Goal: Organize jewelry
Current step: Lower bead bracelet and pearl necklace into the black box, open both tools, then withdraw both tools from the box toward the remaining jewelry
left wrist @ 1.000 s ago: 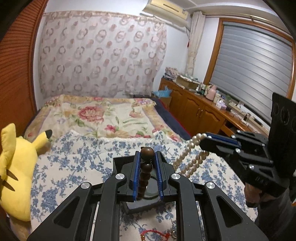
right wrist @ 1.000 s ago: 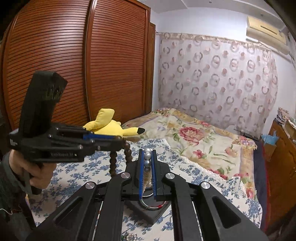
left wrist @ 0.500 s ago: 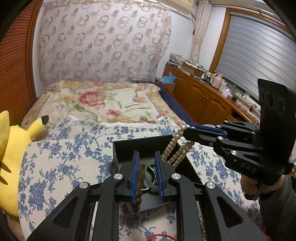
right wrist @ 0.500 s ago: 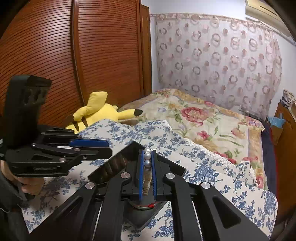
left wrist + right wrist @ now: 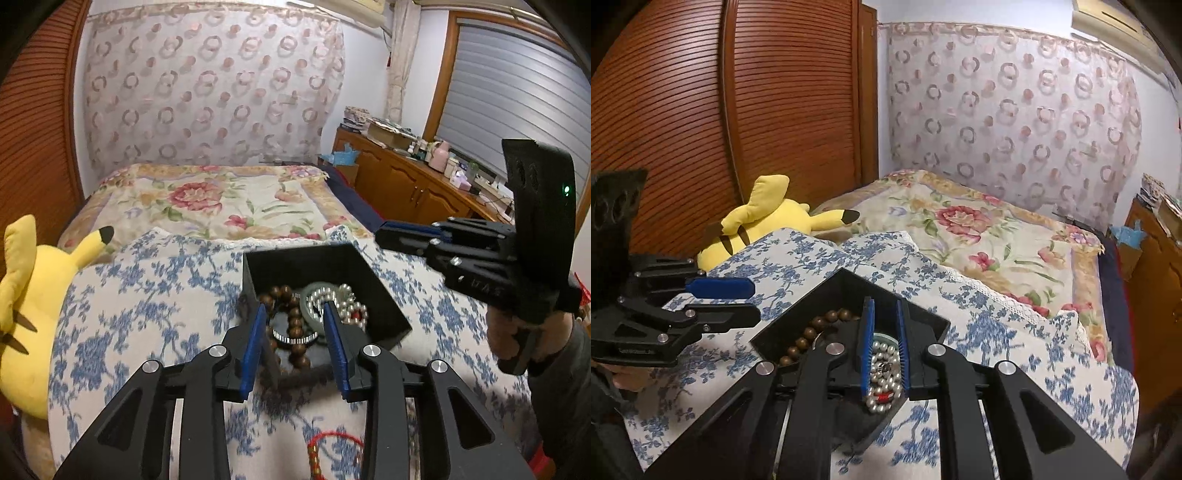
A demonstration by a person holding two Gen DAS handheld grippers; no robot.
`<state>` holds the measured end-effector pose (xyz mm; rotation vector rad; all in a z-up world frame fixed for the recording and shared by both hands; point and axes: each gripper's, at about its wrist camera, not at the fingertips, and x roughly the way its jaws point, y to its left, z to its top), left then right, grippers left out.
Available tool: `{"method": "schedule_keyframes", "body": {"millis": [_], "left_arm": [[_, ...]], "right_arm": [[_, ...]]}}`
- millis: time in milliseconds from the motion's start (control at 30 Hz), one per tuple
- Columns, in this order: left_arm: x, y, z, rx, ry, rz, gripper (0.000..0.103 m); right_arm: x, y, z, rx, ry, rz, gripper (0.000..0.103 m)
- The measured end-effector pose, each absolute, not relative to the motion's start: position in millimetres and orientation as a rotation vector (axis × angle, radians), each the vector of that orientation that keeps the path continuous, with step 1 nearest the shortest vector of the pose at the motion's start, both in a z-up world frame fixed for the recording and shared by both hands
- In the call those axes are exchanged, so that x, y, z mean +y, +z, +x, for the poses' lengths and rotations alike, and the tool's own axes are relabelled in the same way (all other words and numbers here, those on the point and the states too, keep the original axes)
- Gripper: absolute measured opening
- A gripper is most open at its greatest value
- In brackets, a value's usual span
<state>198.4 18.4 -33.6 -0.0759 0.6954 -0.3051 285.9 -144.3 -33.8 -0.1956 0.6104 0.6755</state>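
Blue-flowered bedding carries the black box [image 5: 325, 266], where the brown bead bracelet [image 5: 291, 321] and pearl strand [image 5: 882, 373] now lie loose beneath the just-parted fingers of the left gripper [image 5: 295, 332] and right gripper [image 5: 884, 347], both deposits apparently done.

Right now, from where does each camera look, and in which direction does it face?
Left wrist: sits on the left tongs, looks down past open blue pads into the black box on the flowered bed; the right tongs and a hand show at right.
Right wrist: sits on the right tongs, looks toward the wardrobe and yellow plush; the left tongs show at left.
Shared: box, brown beads, pearl beads, plush, curtain.
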Motion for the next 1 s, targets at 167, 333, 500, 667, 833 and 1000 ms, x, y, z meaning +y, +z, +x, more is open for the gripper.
{"method": "schedule_keyframes", "body": {"millis": [167, 333, 500, 667, 833, 1000], "left_arm": [[23, -40, 175, 0.702, -0.296, -0.076, 0.031], [26, -49, 150, 0.715, -0.290, -0.072, 0.031], [25, -58, 131, 0.730, -0.292, -0.060, 0.031], [19, -69, 121, 0.757, -0.298, -0.044, 0.031], [13, -82, 118, 0.793, -0.305, -0.024, 0.031], [7, -94, 124, 0.842, -0.310, -0.013, 0.031]], "right_arm": [[-159, -39, 254, 0.622, 0.648, -0.175, 0.014], [-171, -53, 219, 0.642, 0.607, -0.167, 0.014], [-181, -72, 190, 0.683, 0.585, -0.142, 0.028], [-192, -86, 167, 0.712, 0.557, -0.113, 0.028], [-202, -98, 146, 0.740, 0.538, -0.090, 0.028], [-205, -113, 127, 0.760, 0.527, -0.090, 0.029]]}}
